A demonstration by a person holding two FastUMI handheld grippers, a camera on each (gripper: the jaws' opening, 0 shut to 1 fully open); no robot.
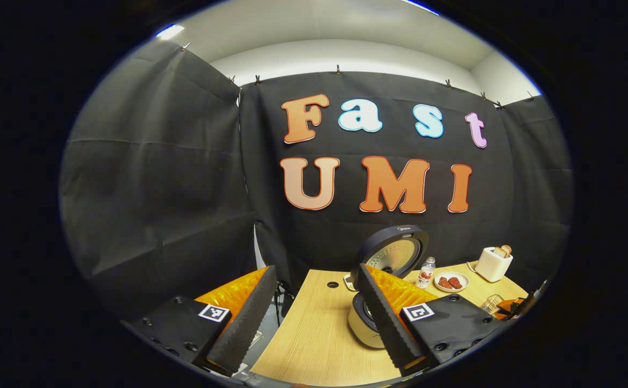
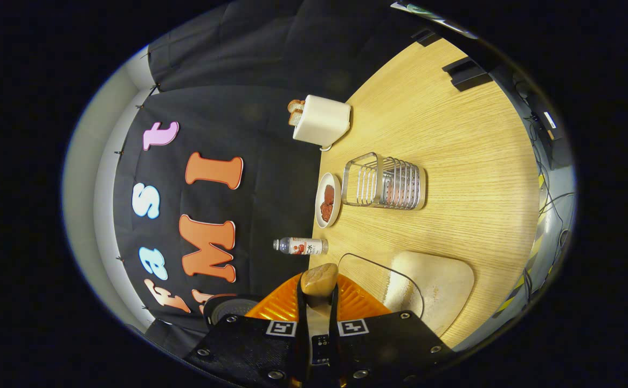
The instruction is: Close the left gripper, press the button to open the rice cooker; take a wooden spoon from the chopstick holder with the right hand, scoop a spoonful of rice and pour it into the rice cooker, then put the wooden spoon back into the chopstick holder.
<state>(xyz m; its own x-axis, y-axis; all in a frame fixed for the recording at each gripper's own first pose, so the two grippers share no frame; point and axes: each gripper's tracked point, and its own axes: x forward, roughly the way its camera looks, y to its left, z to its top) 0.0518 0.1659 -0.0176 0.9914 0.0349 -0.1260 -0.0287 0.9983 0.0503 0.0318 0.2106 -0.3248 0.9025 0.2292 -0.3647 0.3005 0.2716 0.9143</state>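
- The rice cooker (image 1: 370, 318) stands on the wooden counter (image 1: 314, 334) with its lid (image 1: 394, 250) swung up; in the left gripper view one finger of the left tongs (image 1: 314, 318) covers part of its pale body.
- The left tongs are wide apart, with nothing between them.
- The right tongs (image 2: 318, 318) are pressed together on the wooden spoon (image 2: 319, 280), whose rounded bowl pokes out past the fingertips.
- In the right gripper view the wire chopstick holder (image 2: 386, 183) stands on the counter, just beside a small plate (image 2: 328, 199) of reddish food.
- A bottle (image 2: 300, 246) stands near the plate, and a white toaster (image 2: 322, 121) with bread is farther along.
- A clear bowl (image 2: 384, 283) sits near the right tongs, next to a pale board (image 2: 443, 291).
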